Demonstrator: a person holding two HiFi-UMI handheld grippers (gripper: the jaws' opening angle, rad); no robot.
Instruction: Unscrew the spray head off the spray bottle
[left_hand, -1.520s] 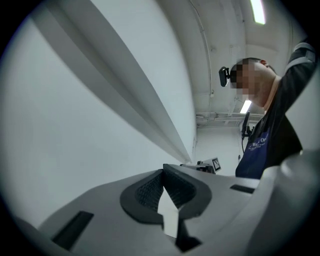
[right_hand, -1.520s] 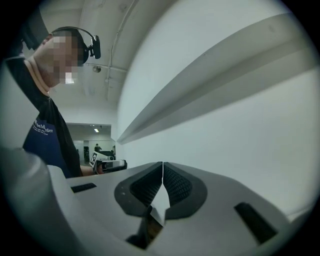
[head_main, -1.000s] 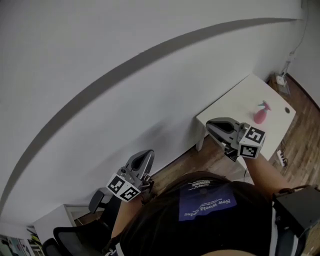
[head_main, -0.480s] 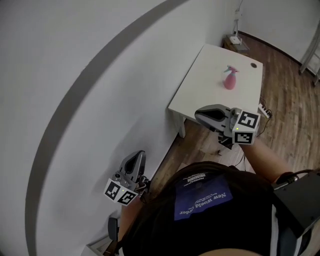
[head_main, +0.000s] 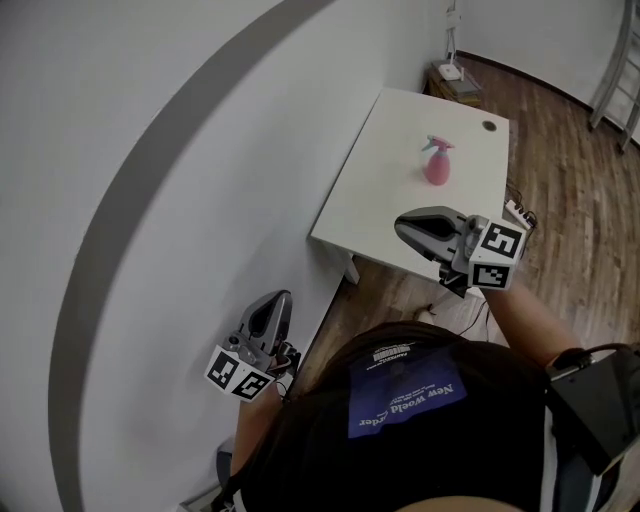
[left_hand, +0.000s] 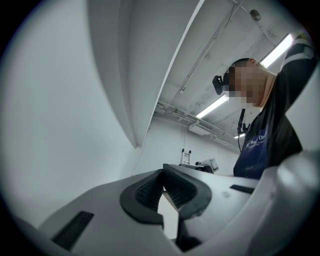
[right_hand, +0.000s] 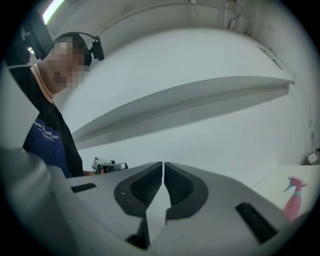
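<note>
Both pairs of jaws are fully closed and hold nothing.

Head view: the left gripper (head_main: 283, 298) is low at the left, close to the white wall (head_main: 150, 150). The right gripper (head_main: 402, 222) is further out, and its tip appears over the near edge of the white table (head_main: 365, 205). The pink bottle (head_main: 437, 168) stands upright on the table, toward its far end, with the spray head (head_main: 437, 145) on top. It is well apart from both grippers. A wooden floor (head_main: 570, 170) lies around the table. The person (head_main: 410, 430) wears a dark shirt.

Left gripper view: the ribbed pads (left_hand: 147, 190) meet at their tips, with nothing between them. Beyond them are the wall and long ceiling lights (left_hand: 215, 105). The person is at the right side.

Right gripper view: the pads (right_hand: 147, 187) stand together with only a thin slit between them, and the slit is empty. The bottle (right_hand: 295, 202) is at the lower right edge, upright on the table corner, with the spray head (right_hand: 292, 184) on it. It is well to the side of the jaws. The left gripper (right_hand: 107, 166) is small in the distance, beside the person.
</note>
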